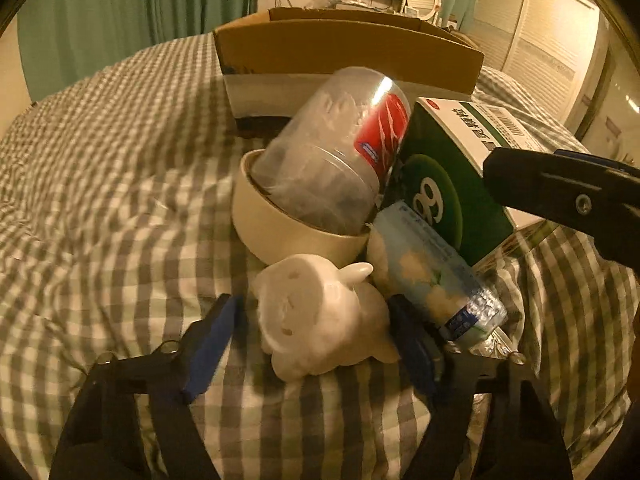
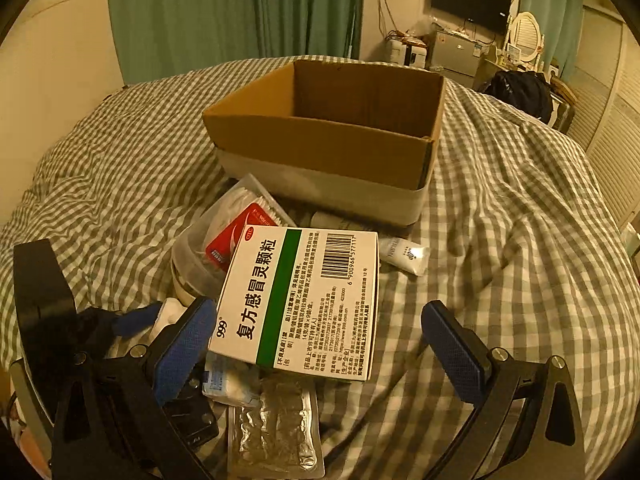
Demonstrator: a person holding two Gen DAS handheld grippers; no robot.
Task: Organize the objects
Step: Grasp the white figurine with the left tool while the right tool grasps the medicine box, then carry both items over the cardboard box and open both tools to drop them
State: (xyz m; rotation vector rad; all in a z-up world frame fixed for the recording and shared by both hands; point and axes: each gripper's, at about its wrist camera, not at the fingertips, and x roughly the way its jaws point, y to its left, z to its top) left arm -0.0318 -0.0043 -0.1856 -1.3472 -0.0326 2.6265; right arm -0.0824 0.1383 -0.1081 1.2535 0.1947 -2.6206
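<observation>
Left wrist: tool (image 1: 316,344) perhaps astride figurine (image 1: 320,316).

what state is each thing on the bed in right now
brown cardboard box: open, nothing visible inside
white and green medicine box: closed, lying flat
clear plastic jar: tipped over on white round container
left gripper: open around white figurine
right gripper: open

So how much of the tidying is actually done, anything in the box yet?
Nothing visibly yet: the cardboard box shows bare walls, though its floor is hidden. The left gripper is open around the white figurine, the right gripper open around the medicine box. The clear jar, bottle and small tube remain on the bed.
</observation>
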